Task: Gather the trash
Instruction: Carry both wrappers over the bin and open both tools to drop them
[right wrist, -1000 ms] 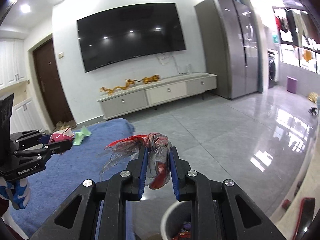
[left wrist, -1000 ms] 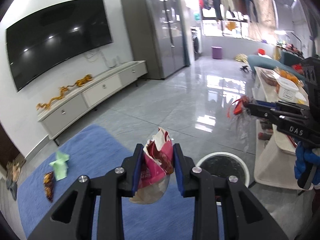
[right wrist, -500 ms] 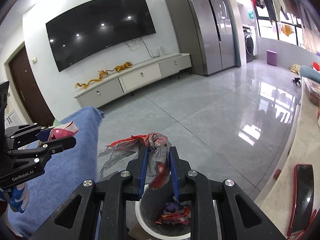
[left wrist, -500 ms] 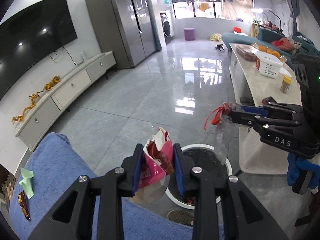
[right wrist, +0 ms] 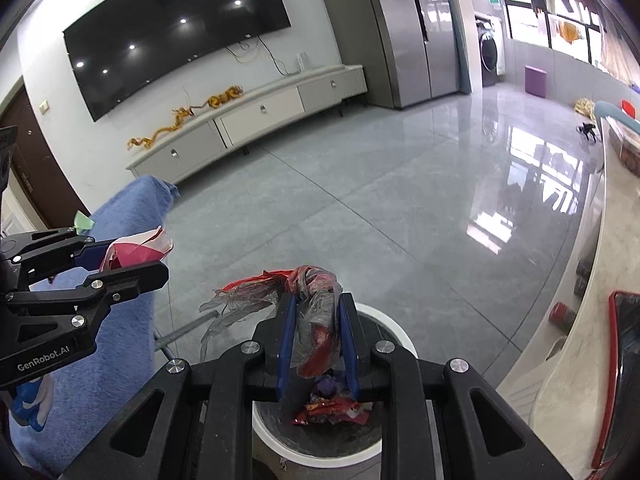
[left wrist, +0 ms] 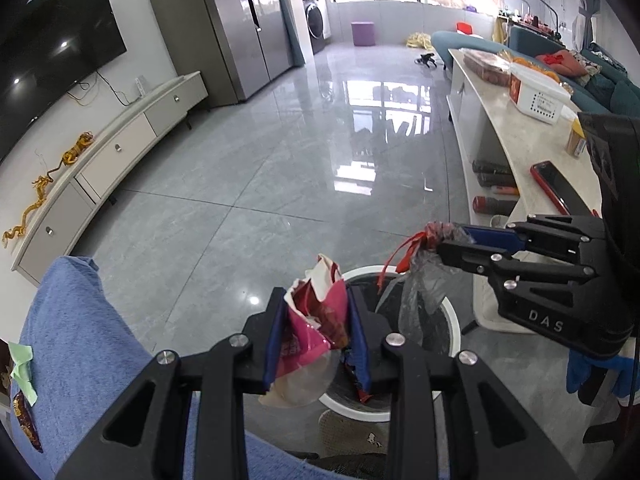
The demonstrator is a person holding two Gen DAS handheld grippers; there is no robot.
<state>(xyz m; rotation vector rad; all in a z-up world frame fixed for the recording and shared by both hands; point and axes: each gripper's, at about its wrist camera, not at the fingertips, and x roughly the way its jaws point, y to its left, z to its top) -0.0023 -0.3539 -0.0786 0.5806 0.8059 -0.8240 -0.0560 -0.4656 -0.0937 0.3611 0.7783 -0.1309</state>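
My left gripper (left wrist: 314,296) is shut on a crumpled pink and white snack wrapper (left wrist: 312,320), held over the near rim of a round white trash bin (left wrist: 454,320) on the floor. My right gripper (right wrist: 318,300) is shut on a clear plastic bag with red scraps (right wrist: 316,320), directly above the bin (right wrist: 394,328), which holds several red and purple wrappers (right wrist: 328,404). In the left wrist view the right gripper (left wrist: 444,244) comes in from the right, its bag (left wrist: 424,284) dangling over the bin. The right wrist view has the left gripper (right wrist: 132,258) at the left with the pink wrapper (right wrist: 136,246).
A blue-covered surface (left wrist: 80,340) lies left of the bin, with a green paper scrap (left wrist: 22,364) and a dark snack wrapper (left wrist: 24,420) on it. A marble table (left wrist: 504,136) with a red phone (left wrist: 554,184) stands right of the bin. Grey tiled floor stretches ahead.
Both grippers have come down and tilted toward the floor, each still holding its trash. The bin has moved from the edge of view to right under them.
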